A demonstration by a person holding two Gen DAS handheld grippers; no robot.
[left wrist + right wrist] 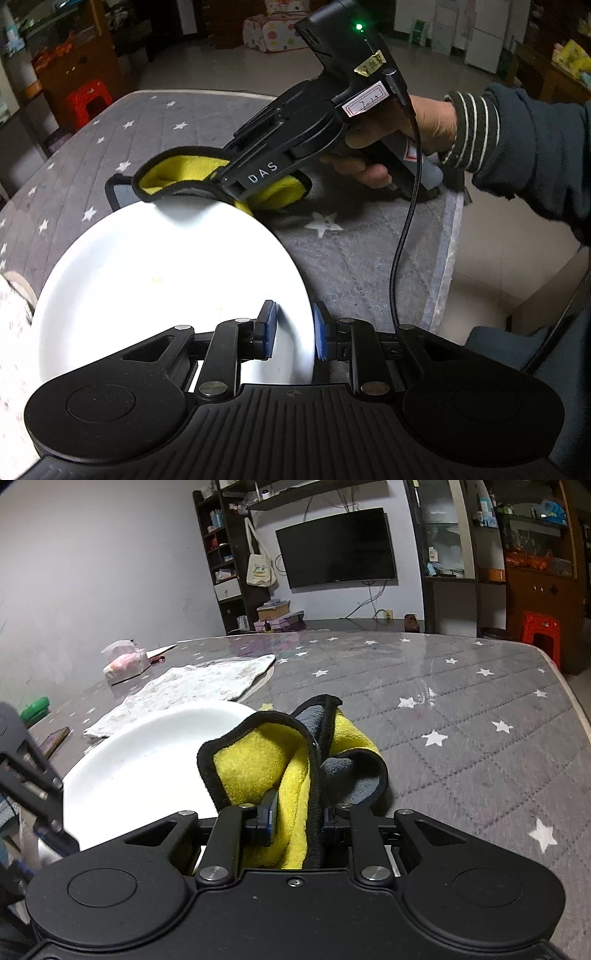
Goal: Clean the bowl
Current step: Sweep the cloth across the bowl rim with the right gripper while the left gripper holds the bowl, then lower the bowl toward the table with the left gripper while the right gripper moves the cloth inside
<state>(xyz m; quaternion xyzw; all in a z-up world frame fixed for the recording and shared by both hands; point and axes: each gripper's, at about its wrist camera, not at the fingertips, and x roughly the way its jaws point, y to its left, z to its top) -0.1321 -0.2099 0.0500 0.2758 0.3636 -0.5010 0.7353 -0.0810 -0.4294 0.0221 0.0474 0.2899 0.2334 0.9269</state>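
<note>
Fingers (266, 328) of the left gripper (293, 330) pinch the near rim of the white bowl (166, 280), tilted on the star-patterned table (351, 251). Beyond the bowl's far rim, the right gripper (297, 821) clamps a yellow cloth (258, 764).

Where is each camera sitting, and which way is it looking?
Left wrist: sits on the left gripper, looking down along its jaws, shut on the white bowl's rim; the person's right hand and sleeve show, holding the right gripper.
Right wrist: sits on the right gripper, looking across the star-patterned table toward a TV; jaws shut on the yellow cloth.
Both views share the bowl, cloth and table.
</note>
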